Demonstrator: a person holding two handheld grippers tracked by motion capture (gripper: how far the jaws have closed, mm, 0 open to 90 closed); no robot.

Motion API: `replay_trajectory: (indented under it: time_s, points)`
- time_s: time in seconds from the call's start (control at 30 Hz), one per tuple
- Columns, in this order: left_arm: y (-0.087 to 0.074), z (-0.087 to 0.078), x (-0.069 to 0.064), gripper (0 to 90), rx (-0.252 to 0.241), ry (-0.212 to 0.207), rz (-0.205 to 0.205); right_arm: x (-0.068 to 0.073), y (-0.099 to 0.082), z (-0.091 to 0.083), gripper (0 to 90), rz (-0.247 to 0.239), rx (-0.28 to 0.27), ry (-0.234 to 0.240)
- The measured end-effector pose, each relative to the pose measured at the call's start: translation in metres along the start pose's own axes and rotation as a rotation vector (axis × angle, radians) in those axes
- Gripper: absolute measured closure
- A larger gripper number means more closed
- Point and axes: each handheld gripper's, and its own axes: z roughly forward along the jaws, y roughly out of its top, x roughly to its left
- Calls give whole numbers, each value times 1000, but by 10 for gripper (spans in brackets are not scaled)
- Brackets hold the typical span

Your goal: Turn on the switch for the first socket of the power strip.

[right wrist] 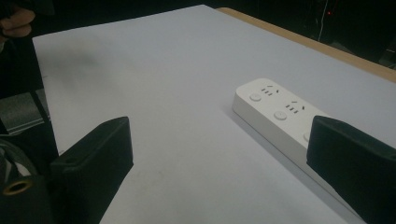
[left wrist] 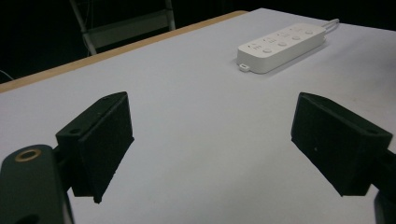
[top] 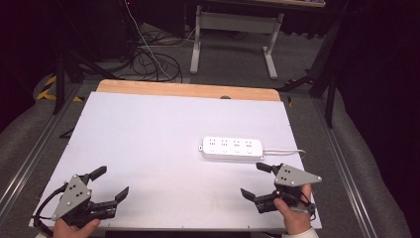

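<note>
A white-topped table (top: 148,129) with a wooden far edge stands on grey carpet (top: 233,59); beyond it, a white desk frame (top: 236,25) and tangled cables (top: 148,62) in a dark room.

The white bench (top: 163,134) is evenly lit from above with soft, faint shadows, while the room around it falls nearly black. Both gripper views are dimmer and bluish, slightly soft, their near dark tongs losing detail.
</note>
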Motion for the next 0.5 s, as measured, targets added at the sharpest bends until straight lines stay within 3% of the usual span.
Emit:
replay_trajectory:
  time_s: [0.33,0.5]
  points:
    - [0,-2,0,127,-2,-21,-20,-2,-30,8,80,0,6,7]
    - [-2,-2,0,125,0,-21,-21,-5,-41,11,84,36,29,3]
